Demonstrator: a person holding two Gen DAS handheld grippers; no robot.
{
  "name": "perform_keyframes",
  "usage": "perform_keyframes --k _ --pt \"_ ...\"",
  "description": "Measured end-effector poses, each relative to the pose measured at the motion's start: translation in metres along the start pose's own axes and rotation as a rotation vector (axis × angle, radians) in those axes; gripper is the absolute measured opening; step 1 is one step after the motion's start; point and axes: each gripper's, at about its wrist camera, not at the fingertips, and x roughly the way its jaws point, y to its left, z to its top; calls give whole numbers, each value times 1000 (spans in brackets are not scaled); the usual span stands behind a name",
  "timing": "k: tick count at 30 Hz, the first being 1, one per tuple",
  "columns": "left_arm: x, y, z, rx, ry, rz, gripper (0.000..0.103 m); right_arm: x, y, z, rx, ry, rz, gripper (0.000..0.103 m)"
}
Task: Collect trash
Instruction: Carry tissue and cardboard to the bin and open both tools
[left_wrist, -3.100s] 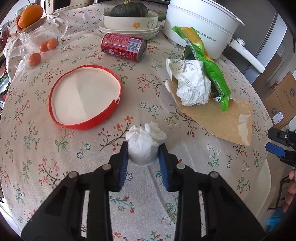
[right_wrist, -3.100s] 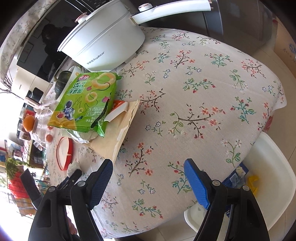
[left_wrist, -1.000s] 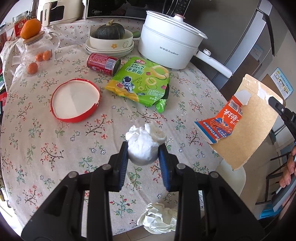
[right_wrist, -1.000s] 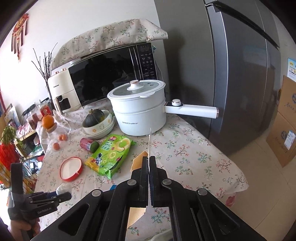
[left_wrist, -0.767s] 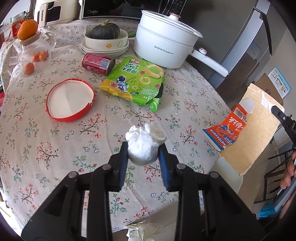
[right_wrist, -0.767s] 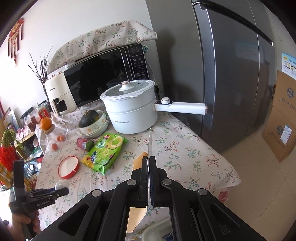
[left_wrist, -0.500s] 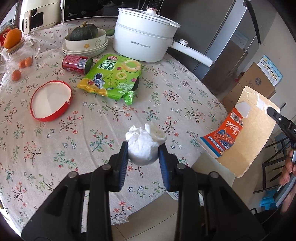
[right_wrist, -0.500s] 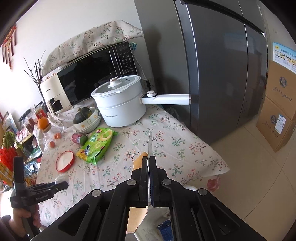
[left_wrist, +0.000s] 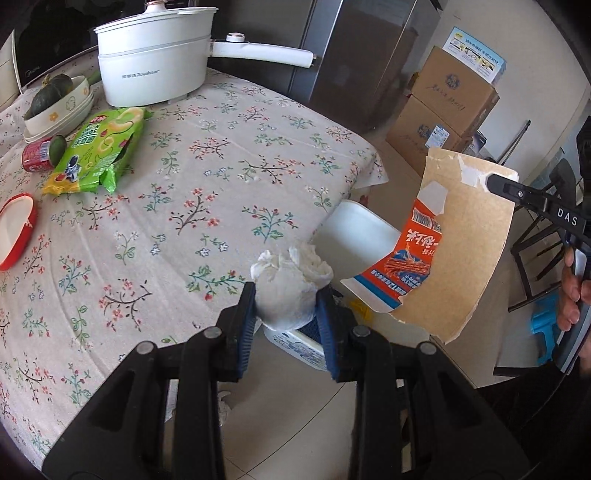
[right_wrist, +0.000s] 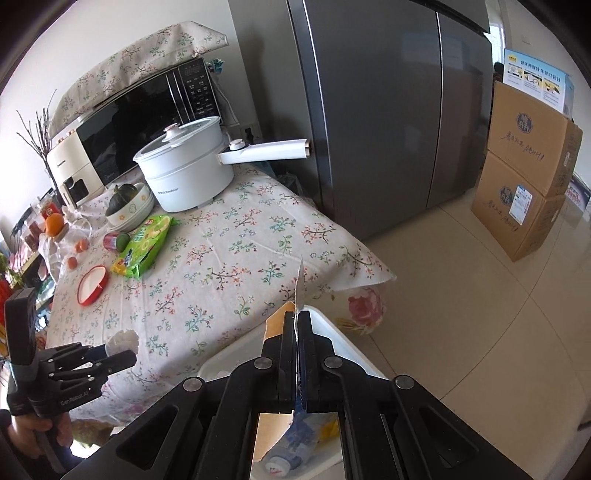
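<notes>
the near half of the flowered table (left_wrist: 221, 155) is bare cloth; pot (left_wrist: 151, 62), green snack bag (left_wrist: 99, 155) and red lid (left_wrist: 14, 229) crowd its far side, cardboard boxes (right_wrist: 528, 184) stand well off across open floor

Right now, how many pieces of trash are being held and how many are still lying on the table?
Held: 2, the tissue wad and the torn cardboard.
On the table: 3, the green snack bag, red can and red lid.
Total: 5
</notes>
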Motion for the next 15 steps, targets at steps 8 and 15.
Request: perform_keyframes --k 8,15 --pt "22 -38 -9 116 37 -19 34 18 -9 -15 -5 85 10 6" --pt "38 -50 -11 160 65 -21 35 19 -15 -17 27 107 -12 58"
